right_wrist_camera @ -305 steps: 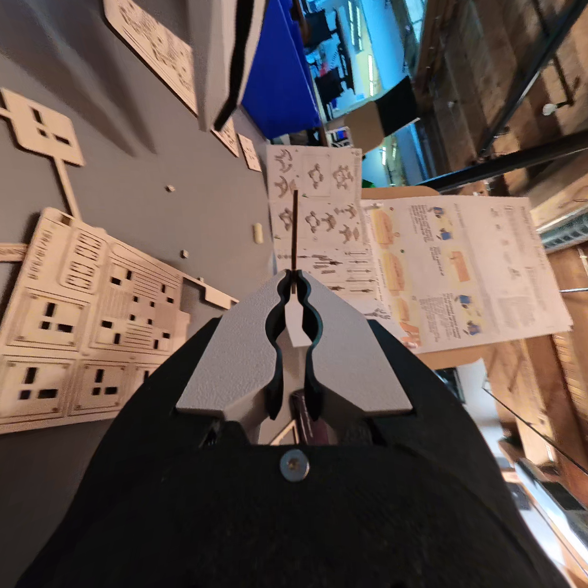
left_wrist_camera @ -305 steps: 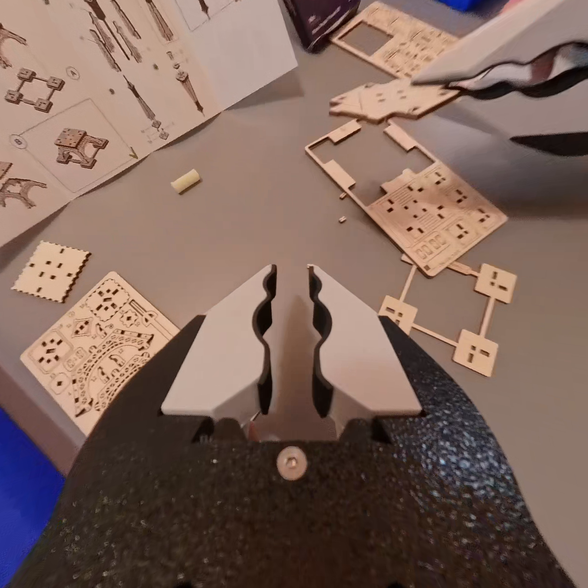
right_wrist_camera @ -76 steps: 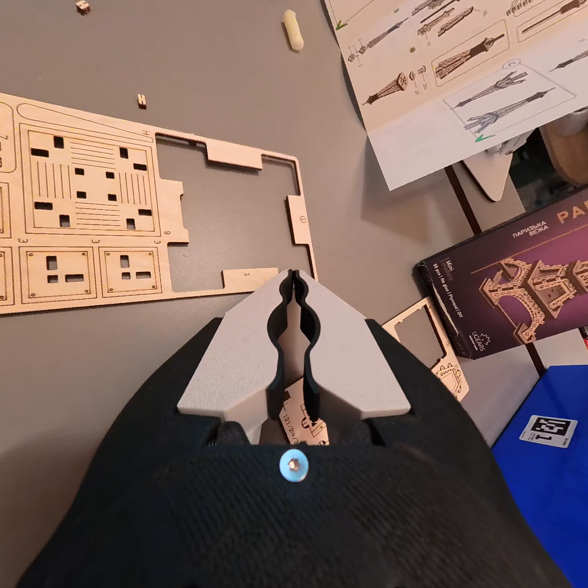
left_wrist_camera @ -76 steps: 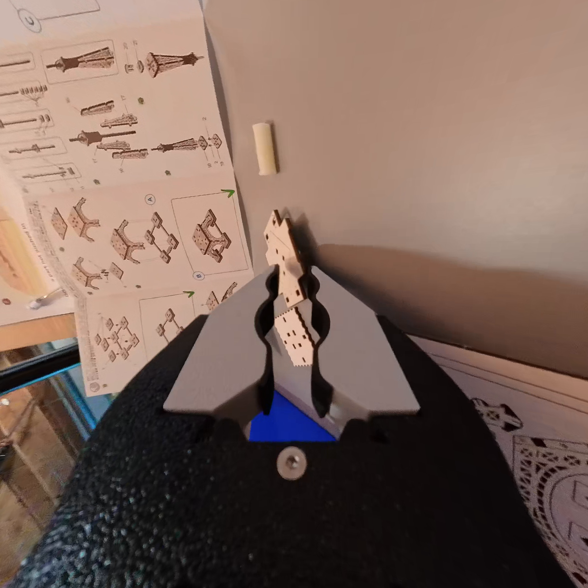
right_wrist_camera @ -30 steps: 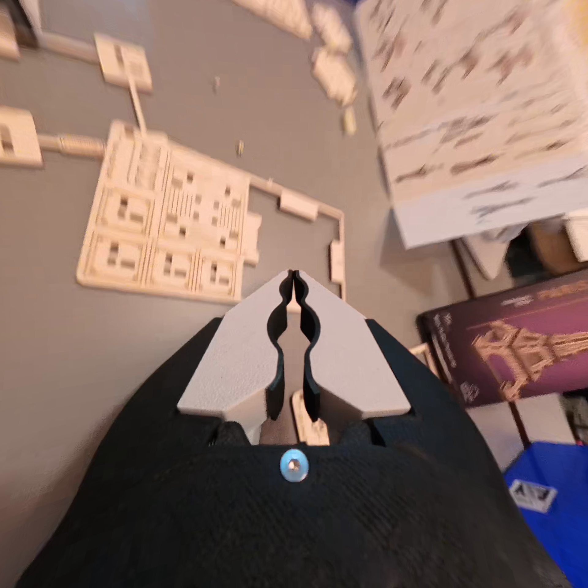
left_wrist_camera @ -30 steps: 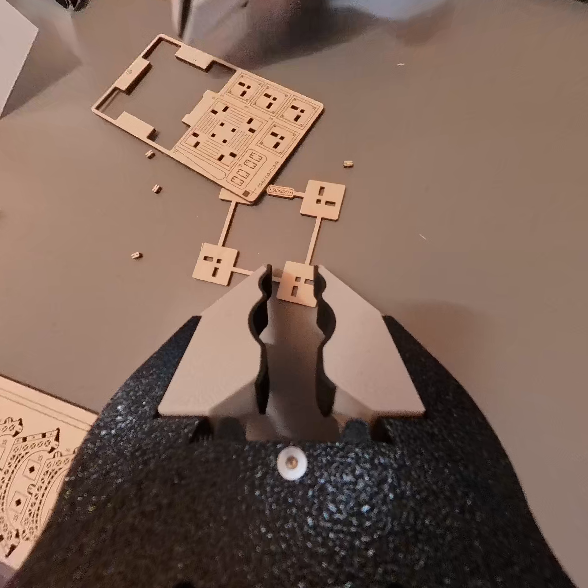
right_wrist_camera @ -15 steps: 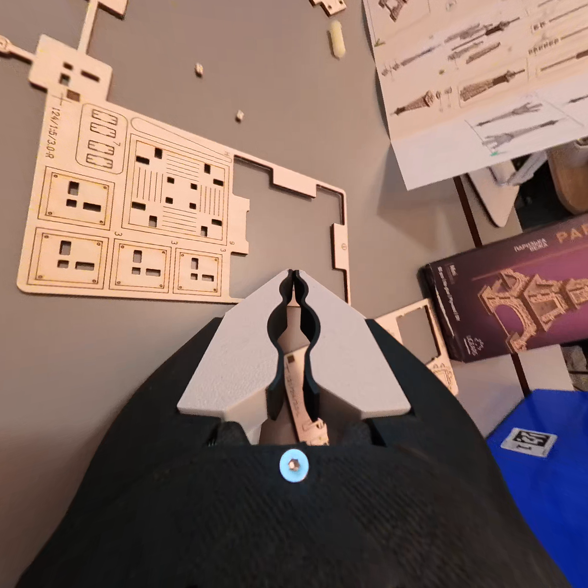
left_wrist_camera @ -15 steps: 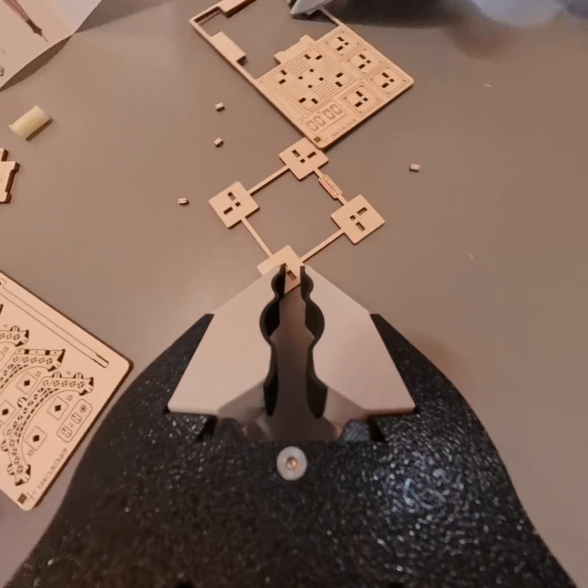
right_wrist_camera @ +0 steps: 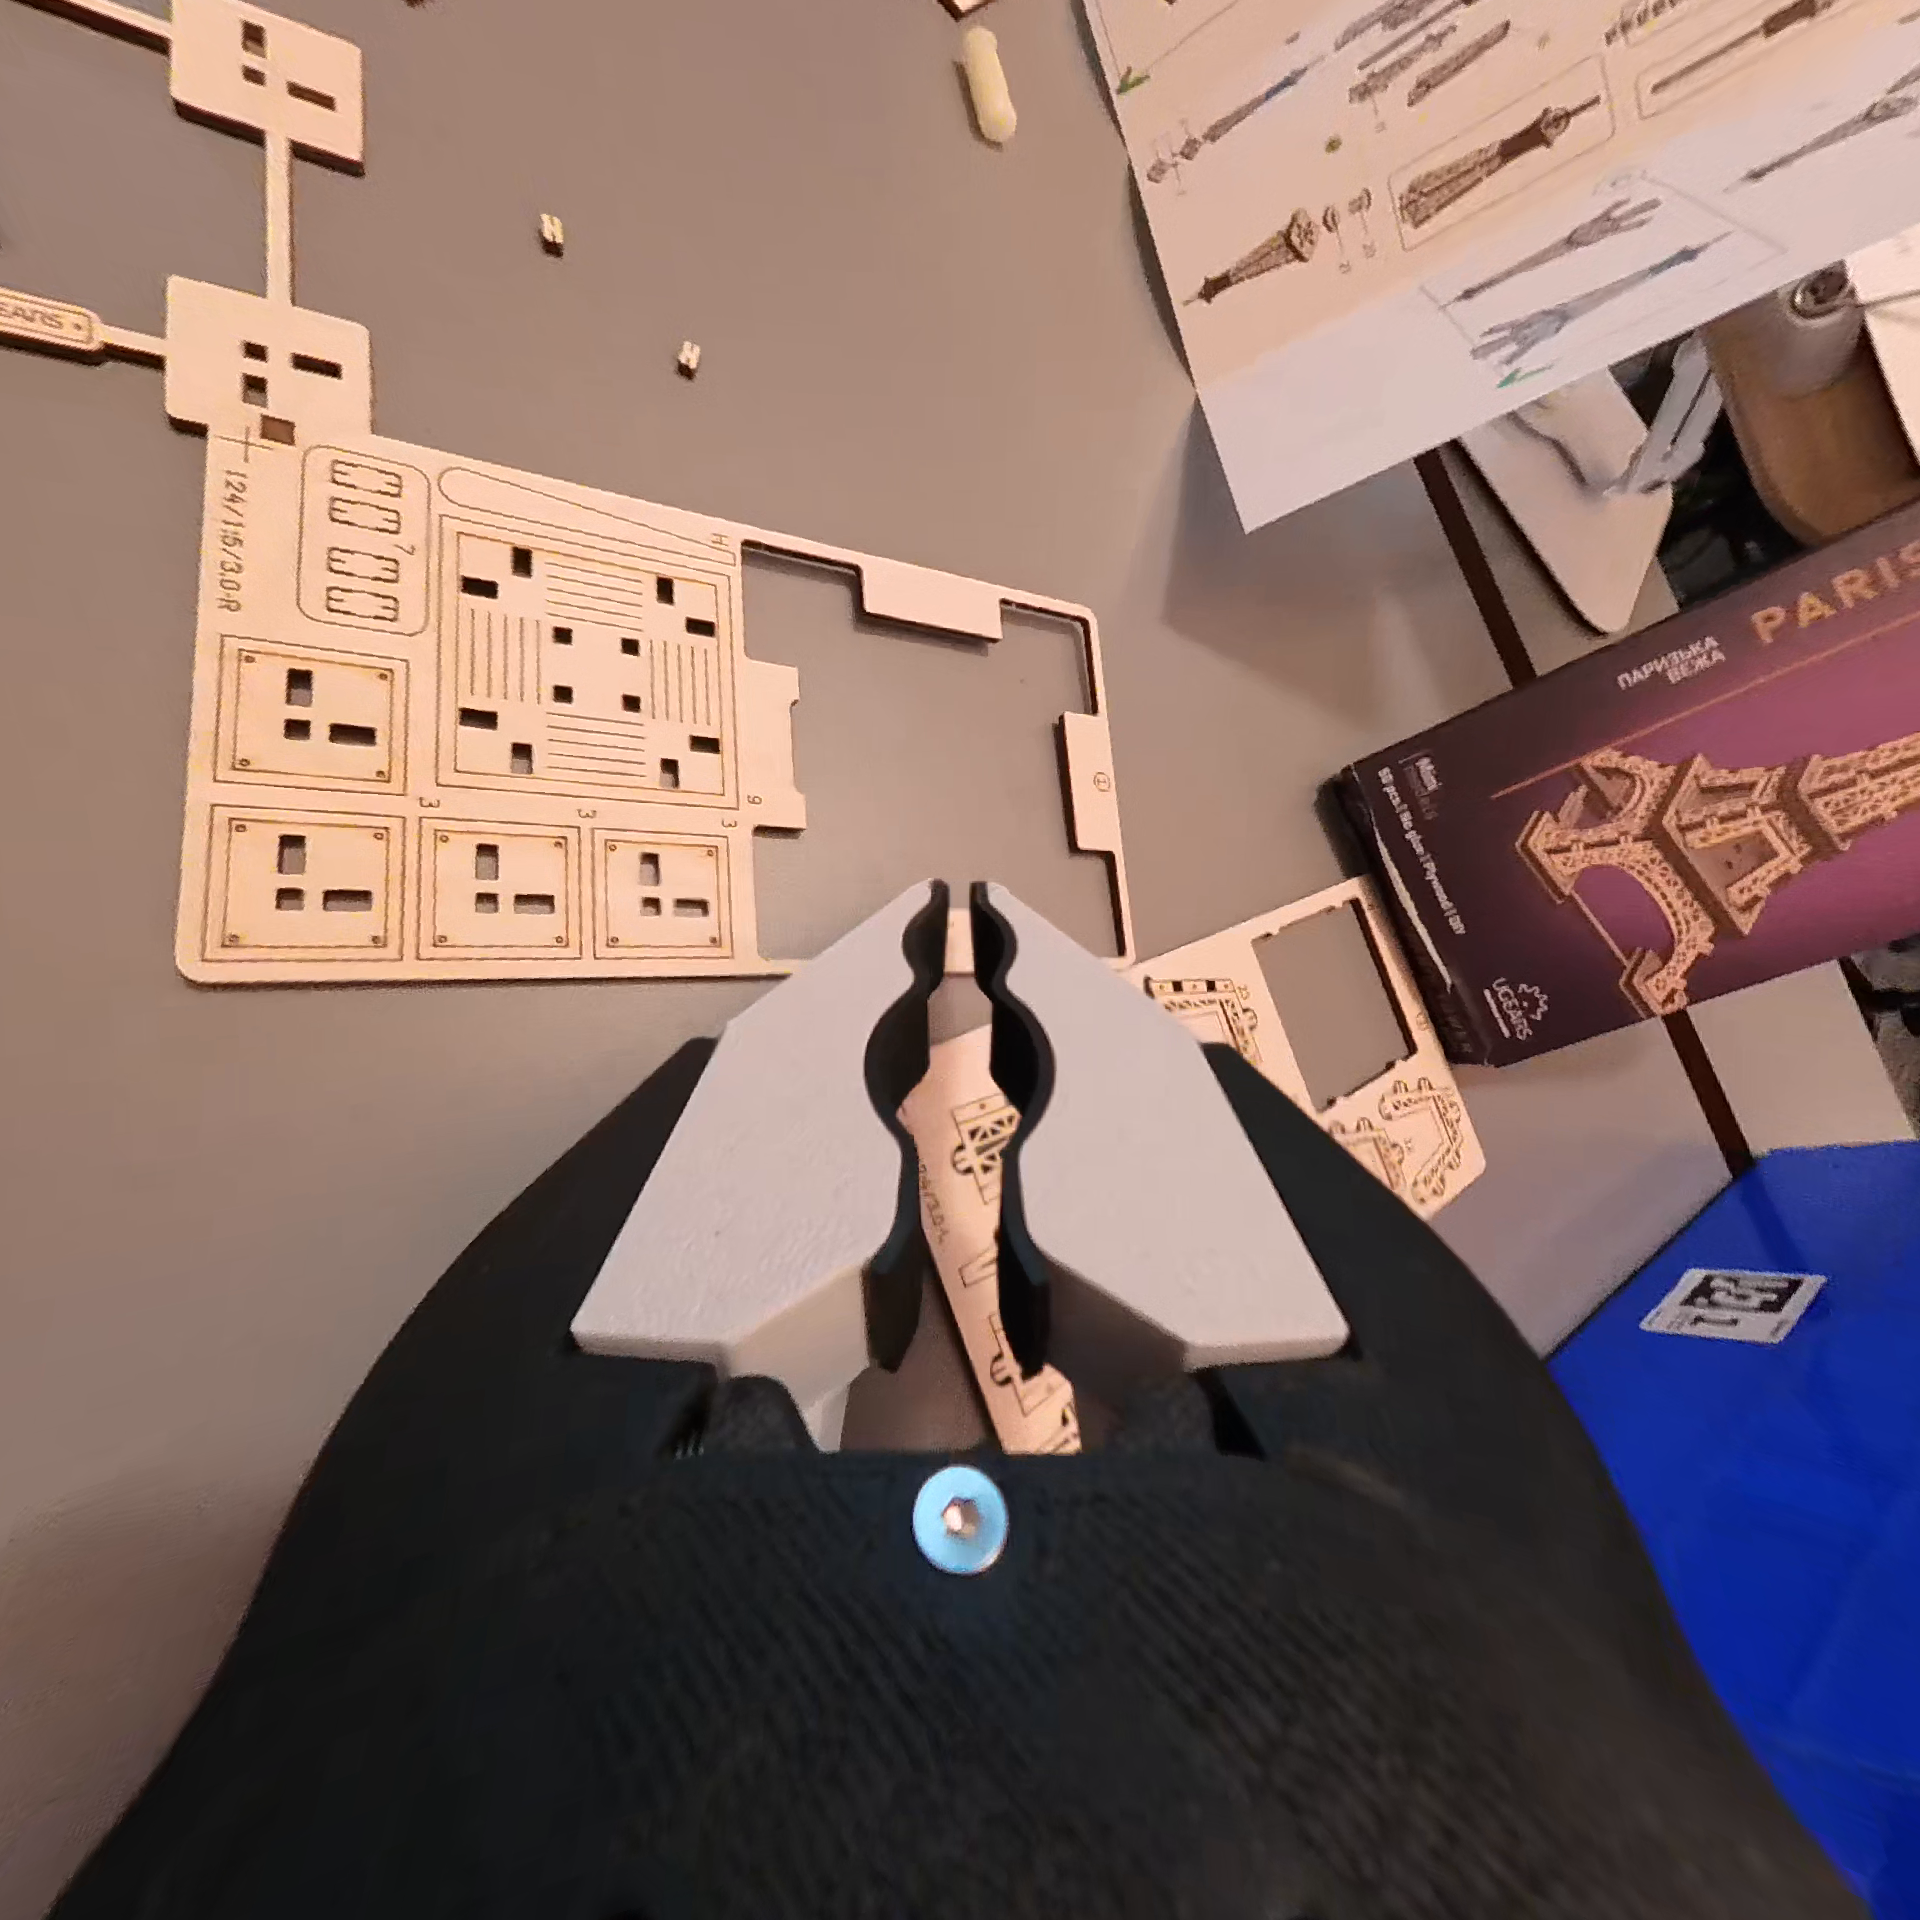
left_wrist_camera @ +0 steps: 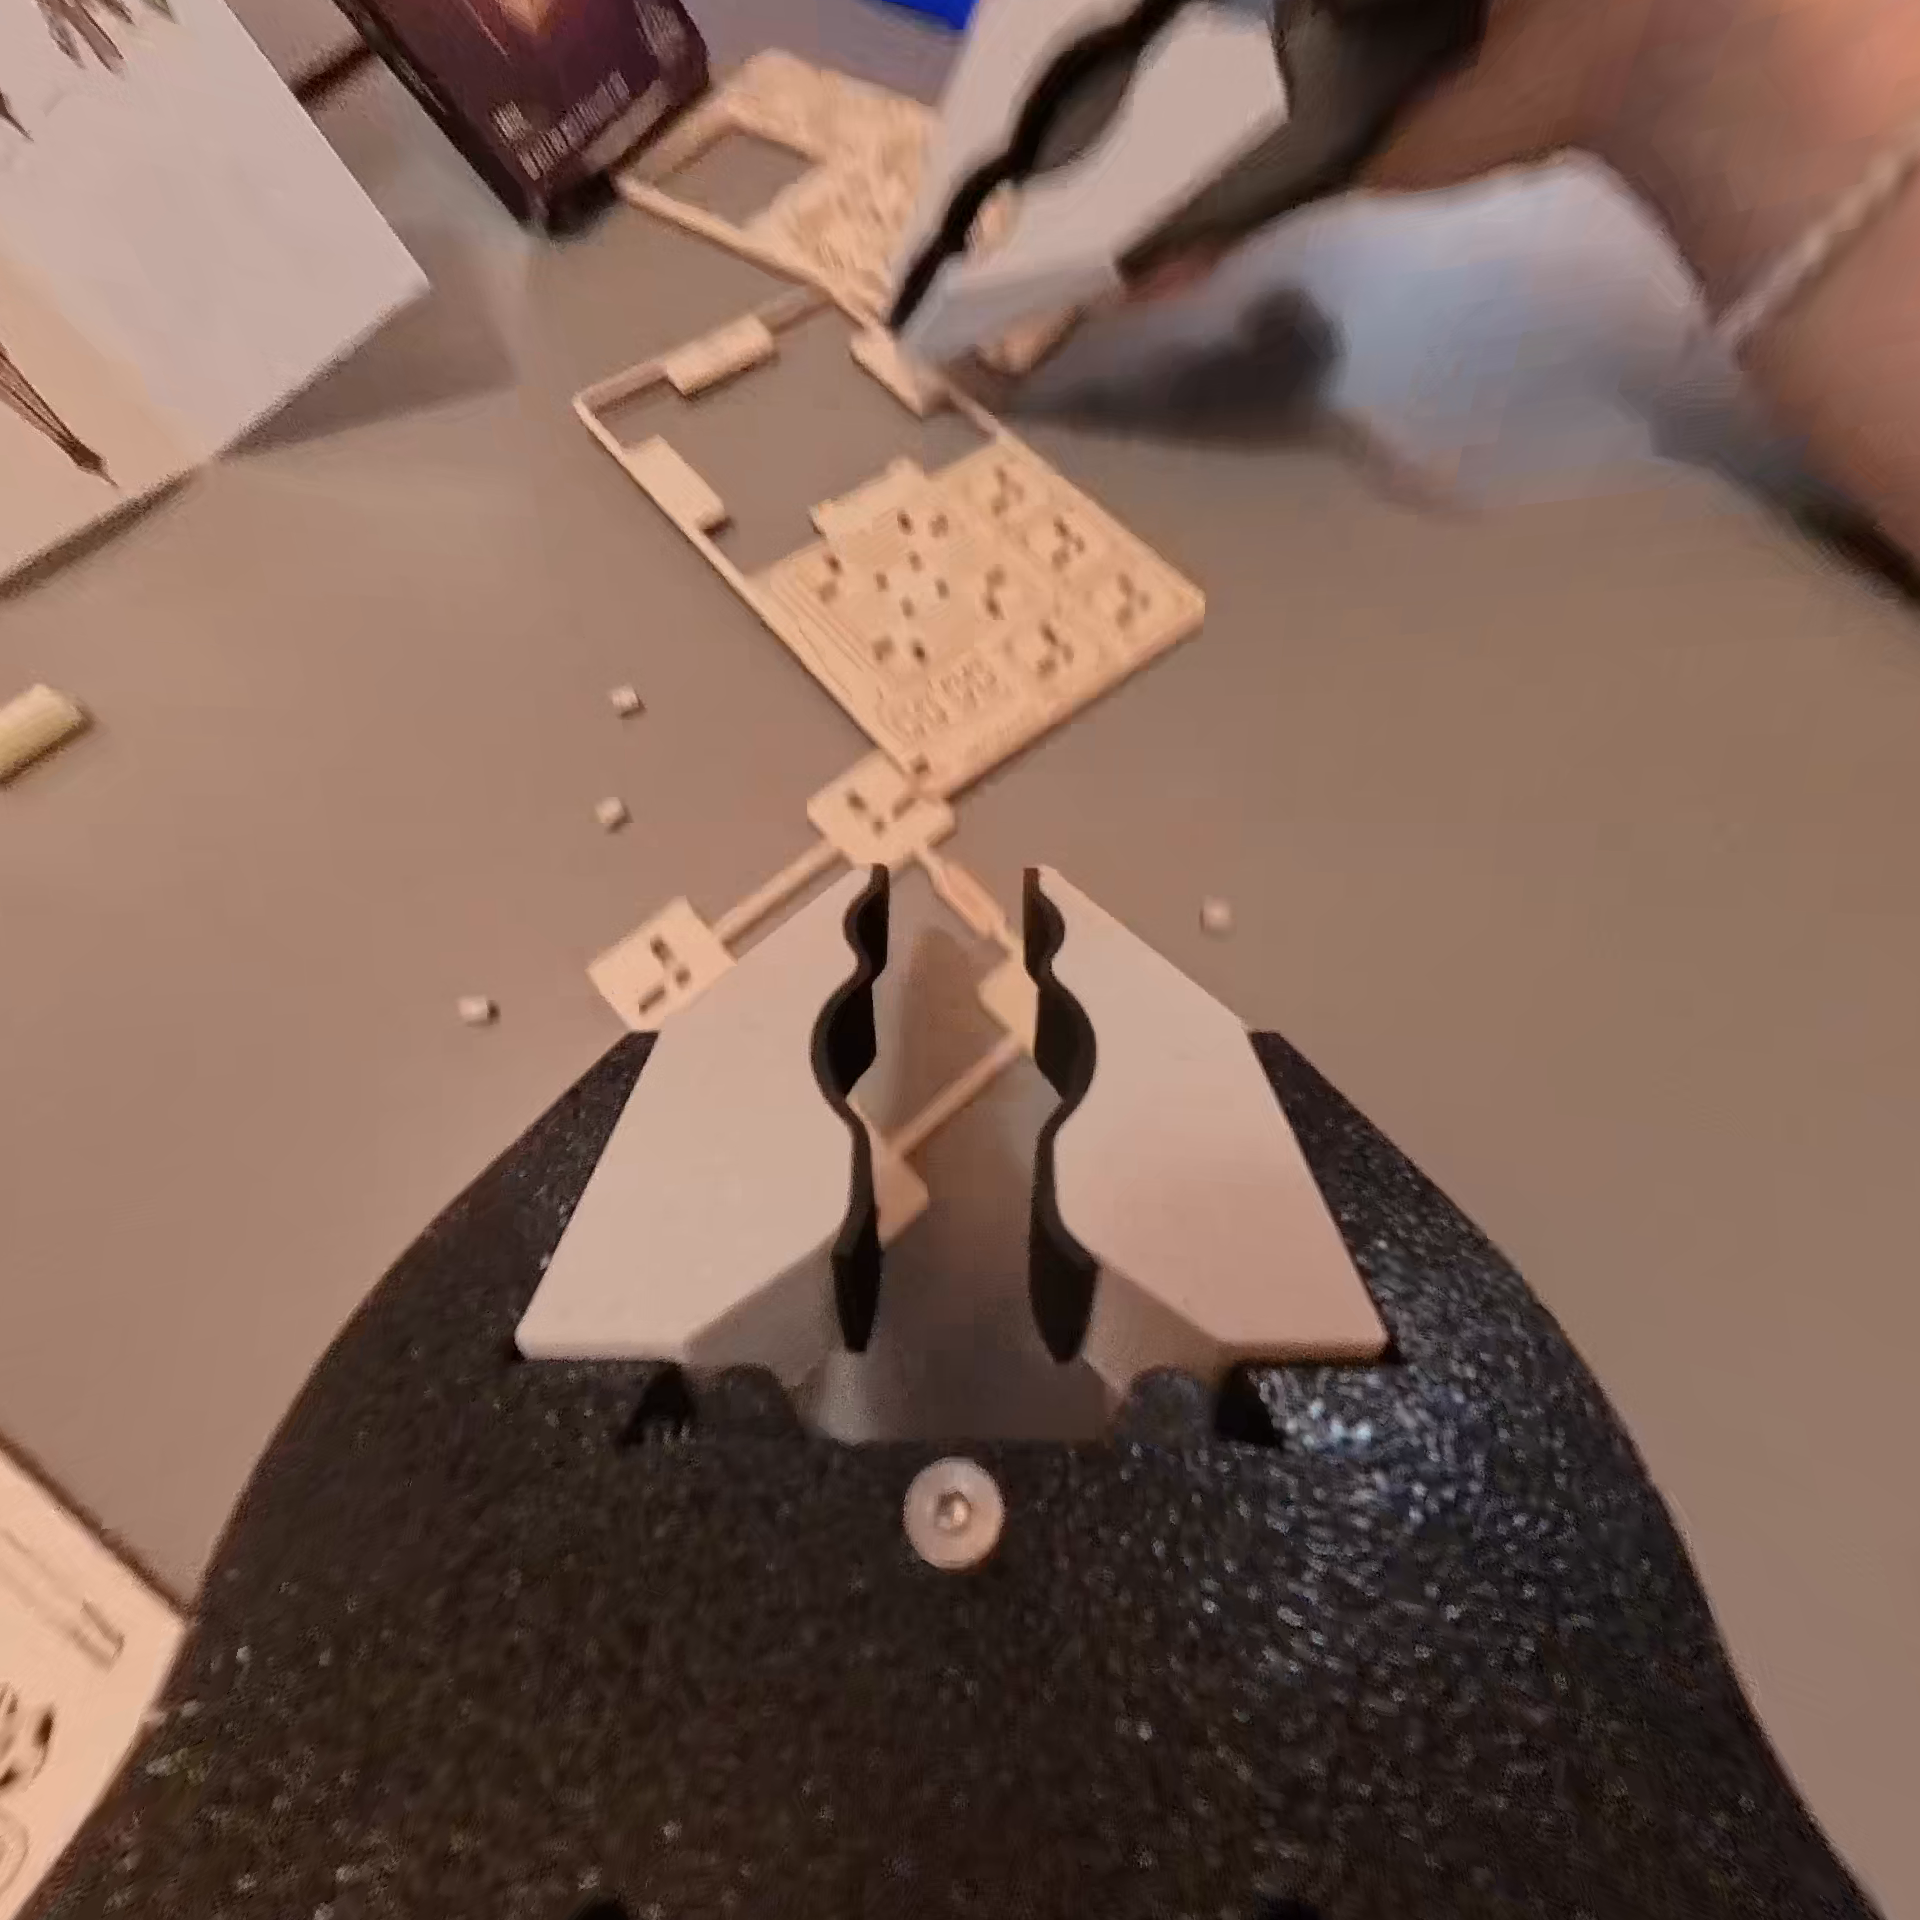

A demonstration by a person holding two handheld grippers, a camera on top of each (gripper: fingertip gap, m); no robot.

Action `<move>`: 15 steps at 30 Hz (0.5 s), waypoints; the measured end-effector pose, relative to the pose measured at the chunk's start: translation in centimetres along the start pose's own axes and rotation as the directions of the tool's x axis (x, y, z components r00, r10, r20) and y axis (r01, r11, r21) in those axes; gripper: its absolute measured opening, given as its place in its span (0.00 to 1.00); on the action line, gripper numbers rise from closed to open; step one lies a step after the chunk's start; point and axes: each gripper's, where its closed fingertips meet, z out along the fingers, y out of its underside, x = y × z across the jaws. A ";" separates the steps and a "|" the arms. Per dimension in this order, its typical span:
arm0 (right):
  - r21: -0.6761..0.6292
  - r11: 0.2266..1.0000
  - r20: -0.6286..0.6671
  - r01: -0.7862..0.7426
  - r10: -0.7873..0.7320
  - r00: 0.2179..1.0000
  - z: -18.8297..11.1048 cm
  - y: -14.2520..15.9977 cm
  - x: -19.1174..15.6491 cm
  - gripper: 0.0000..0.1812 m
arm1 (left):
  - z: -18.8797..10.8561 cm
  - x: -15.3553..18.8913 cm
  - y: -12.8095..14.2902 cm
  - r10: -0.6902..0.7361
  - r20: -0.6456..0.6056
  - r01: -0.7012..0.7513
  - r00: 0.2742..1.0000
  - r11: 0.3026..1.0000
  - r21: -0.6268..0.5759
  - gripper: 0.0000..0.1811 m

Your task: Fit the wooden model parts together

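Wooden sheet (right_wrist_camera: 582, 717) (engraved numbers) lies beside the printed purple box (right_wrist_camera: 1662, 852).

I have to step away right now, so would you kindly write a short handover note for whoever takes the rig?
Left gripper: open, empty, low over the four-square linked frame lying flat on the grey table.
Right gripper: nearly closed, holding nothing, tips at the near edge of the wooden parts sheet, whose large cut-out is empty. A second parts sheet lies below this gripper, partly under the model box.
Instruction sheet lies at the table's edge; small wooden offcuts are scattered about.
Done: no joined parts visible.
Left: pick up the frame and fit the parts.
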 end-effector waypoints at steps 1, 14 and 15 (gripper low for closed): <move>-0.013 1.000 -0.012 -0.020 0.020 1.000 -0.1 0.4 0.3 0.02 | 0.4 -0.3 -1.2 -0.031 -0.008 0.031 0.999 0.999 0.032 0.13; 0.094 0.952 0.141 -0.291 0.277 0.950 -3.9 0.7 0.6 0.16 | 8.2 0.8 -4.6 0.458 -0.473 -0.594 0.753 0.783 -0.187 0.53; 0.083 0.954 0.145 -0.286 0.273 0.951 -3.9 0.9 0.4 0.16 | 8.5 0.3 -4.4 0.448 -0.500 -0.609 0.742 0.762 -0.221 0.55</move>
